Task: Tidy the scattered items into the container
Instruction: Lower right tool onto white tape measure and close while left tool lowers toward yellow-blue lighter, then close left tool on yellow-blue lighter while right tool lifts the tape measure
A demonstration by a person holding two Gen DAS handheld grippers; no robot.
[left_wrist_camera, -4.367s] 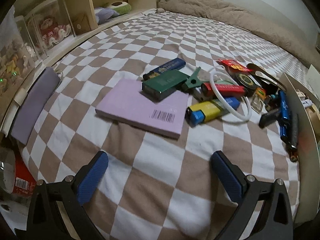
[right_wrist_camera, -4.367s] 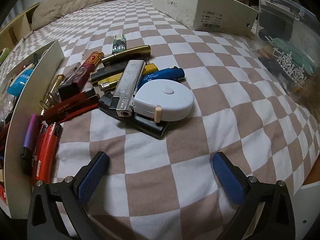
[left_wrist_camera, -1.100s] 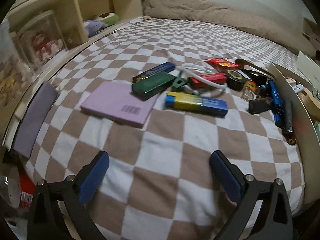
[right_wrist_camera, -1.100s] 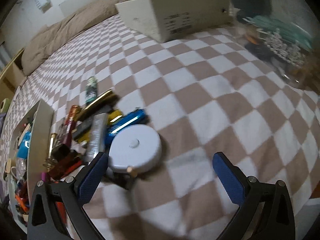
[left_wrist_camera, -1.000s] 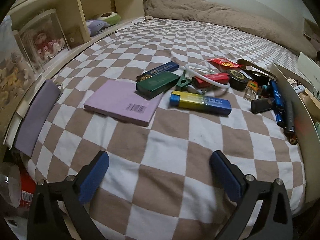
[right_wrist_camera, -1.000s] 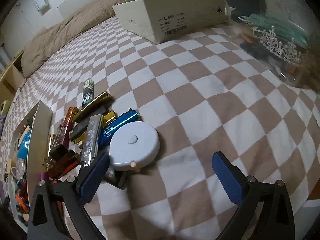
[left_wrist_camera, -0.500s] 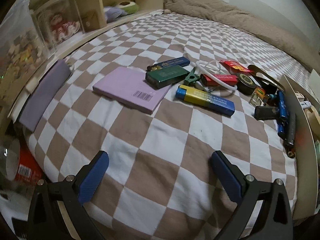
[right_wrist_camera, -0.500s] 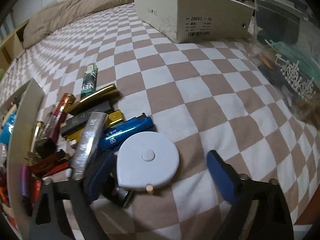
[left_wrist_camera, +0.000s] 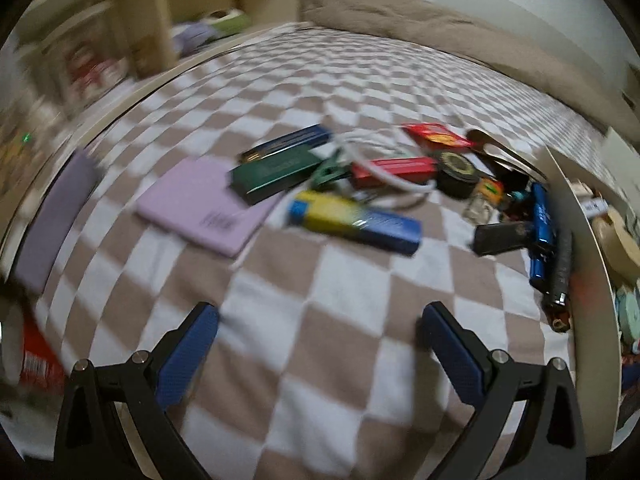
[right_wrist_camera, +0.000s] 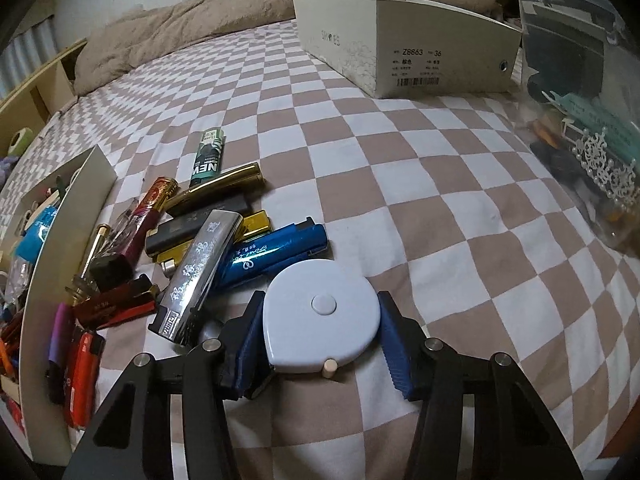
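Closing since before, right claw (right_wrist_camera: 320, 340) now clamps white tape measure (right_wrist_camera: 322, 316) on checkered bedspread (right_wrist_camera: 440, 208); left claw (left_wrist_camera: 318, 344) apart

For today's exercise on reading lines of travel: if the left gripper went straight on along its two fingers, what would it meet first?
Probably bare checkered bedspread: the left gripper stands open and empty, pointing down at it. The blue and yellow lighter lies farther ahead, though blur makes depth uncertain.

My left wrist view looks steeply down past its fingers (left_wrist_camera: 188, 356) at the bed (left_wrist_camera: 320, 92); my right view sits closer, sharing the box wall (right_wrist_camera: 60, 240).
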